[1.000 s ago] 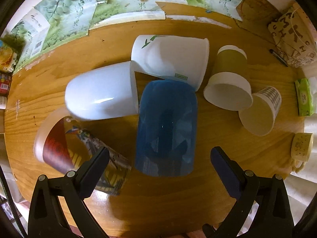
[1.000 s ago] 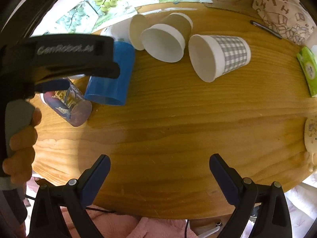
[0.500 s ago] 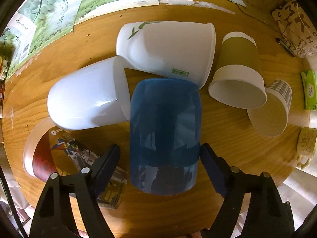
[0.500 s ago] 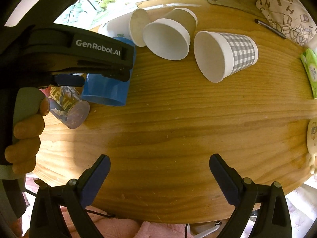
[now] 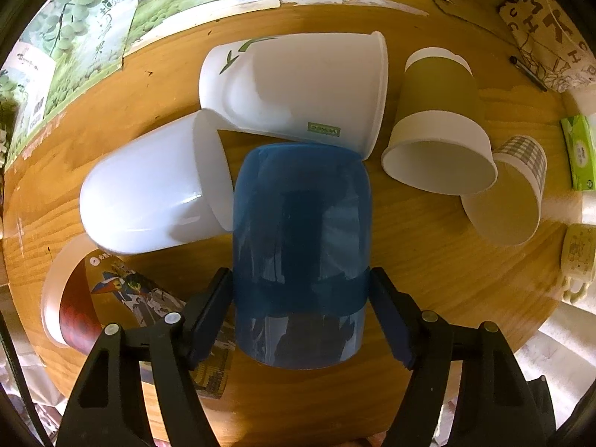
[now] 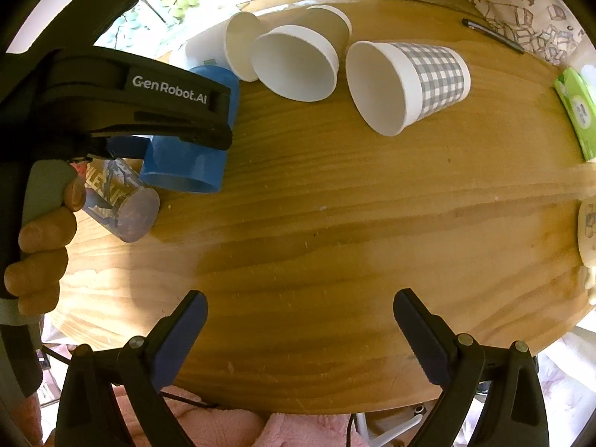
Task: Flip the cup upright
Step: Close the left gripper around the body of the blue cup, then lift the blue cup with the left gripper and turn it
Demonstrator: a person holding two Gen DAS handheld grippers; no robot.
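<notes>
On the wooden table point(image 5: 428, 260), toward its left edge, the blue cup point(image 5: 301, 246) lies on its side among other tipped cups, its base touching a white paper cup point(image 5: 298, 89) behind it. The left gripper point(image 5: 301, 298) is clamped across its body near the open rim. It looks like light, smooth plastic, stiff enough for a firm squeeze yet probably slippery, so this hold near the rim seems sound. The right gripper point(image 6: 300, 320) hangs spread wide and empty over bare wood
</notes>
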